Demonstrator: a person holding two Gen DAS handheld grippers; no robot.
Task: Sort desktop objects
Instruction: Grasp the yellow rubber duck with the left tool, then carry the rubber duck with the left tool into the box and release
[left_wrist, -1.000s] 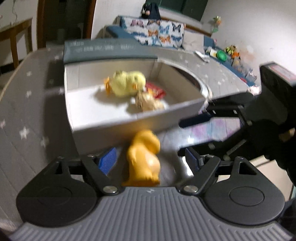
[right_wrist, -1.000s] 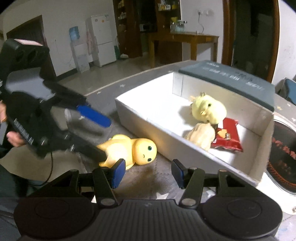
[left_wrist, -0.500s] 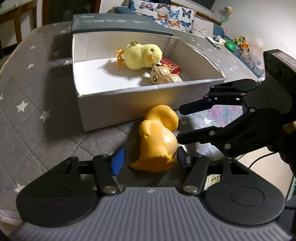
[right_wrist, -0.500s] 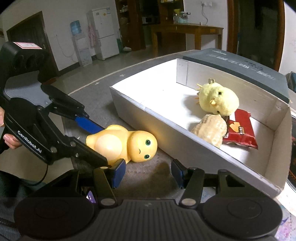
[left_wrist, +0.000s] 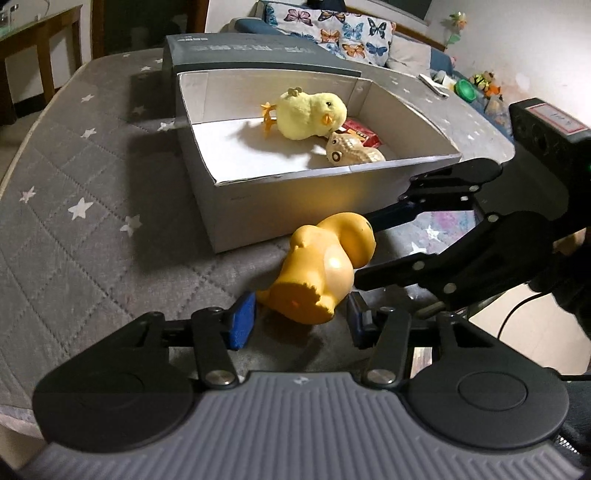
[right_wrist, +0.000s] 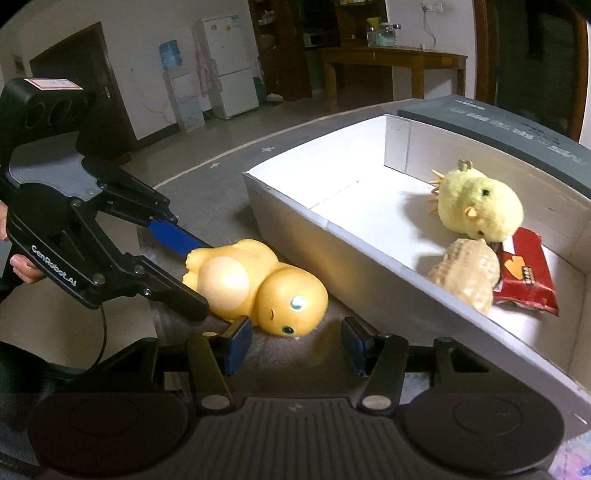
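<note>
An orange rubber duck (left_wrist: 325, 266) (right_wrist: 255, 284) lies on its side on the grey cloth, just in front of the open white box (left_wrist: 295, 206) (right_wrist: 332, 236). My left gripper (left_wrist: 299, 325) (right_wrist: 203, 277) is open, its blue pads close on either side of the duck's base. My right gripper (right_wrist: 295, 343) (left_wrist: 364, 251) is open too, with the duck's head just ahead of its fingertips. Inside the box lie a yellow plush chick (left_wrist: 310, 114) (right_wrist: 476, 206), a beige peanut-shaped toy (left_wrist: 354, 153) (right_wrist: 465, 273) and a red snack packet (left_wrist: 364, 133) (right_wrist: 524, 280).
A dark grey lid (left_wrist: 258, 55) lies behind the box. The star-patterned grey cloth (left_wrist: 92, 221) covers the table, whose rounded edge runs along the left. A person's hand (right_wrist: 22, 269) holds the left gripper. A sofa with butterfly cushions (left_wrist: 332, 33) stands beyond.
The left gripper's jaws have narrowed around the duck's base. The right gripper has come closer to the duck's head, with its opening unchanged. The duck still lies on the cloth.
</note>
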